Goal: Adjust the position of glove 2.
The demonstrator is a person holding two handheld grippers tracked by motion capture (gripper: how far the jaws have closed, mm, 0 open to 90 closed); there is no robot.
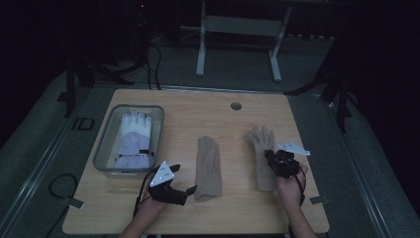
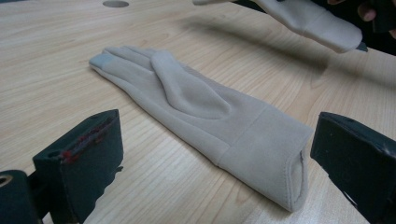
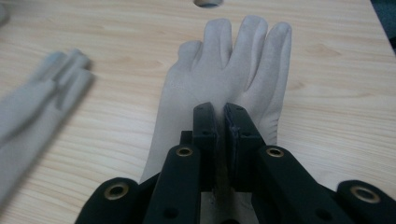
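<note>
Starting at my left, the left tongs (image 1: 184, 182) stand spread by the cuff of the middle glove (image 1: 207, 167), which lies flat on the table (image 1: 198, 218). My right tongs (image 1: 273, 157) pinch the right glove (image 1: 261, 144); gripped so thinly, I judge it could slip free.

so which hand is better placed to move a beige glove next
Right: the right gripper is already shut on the right beige glove. The left gripper is open, short of the other glove.
</note>
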